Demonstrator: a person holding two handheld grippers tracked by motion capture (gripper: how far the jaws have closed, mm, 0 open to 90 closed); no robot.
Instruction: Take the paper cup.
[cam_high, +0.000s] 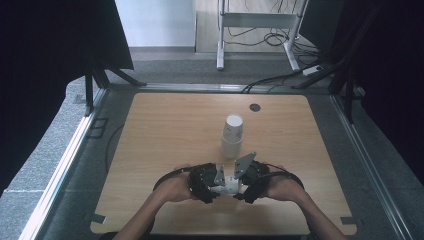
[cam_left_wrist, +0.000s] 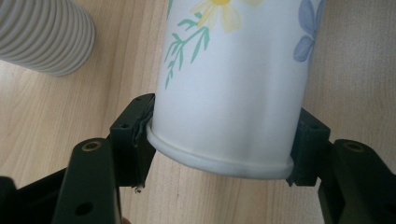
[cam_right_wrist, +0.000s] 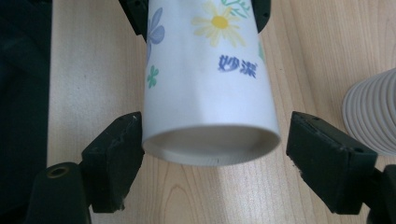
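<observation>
Two grippers meet low in the high view's centre, largely hiding the flowered paper cup (cam_high: 227, 185) lying on its side between them. The left gripper (cam_left_wrist: 219, 140) pinches the cup near its rolled rim, jaws pressed against both sides. The right gripper (cam_right_wrist: 212, 154) straddles the cup's base end; one jaw touches it, the other stands slightly clear, so its jaws sit spread. Both hands (cam_high: 172, 189) reach in from the bottom edge. A ribbed cup stack (cam_high: 232, 136) stands above them on the wooden table (cam_high: 165, 130), cropped in both gripper views.
</observation>
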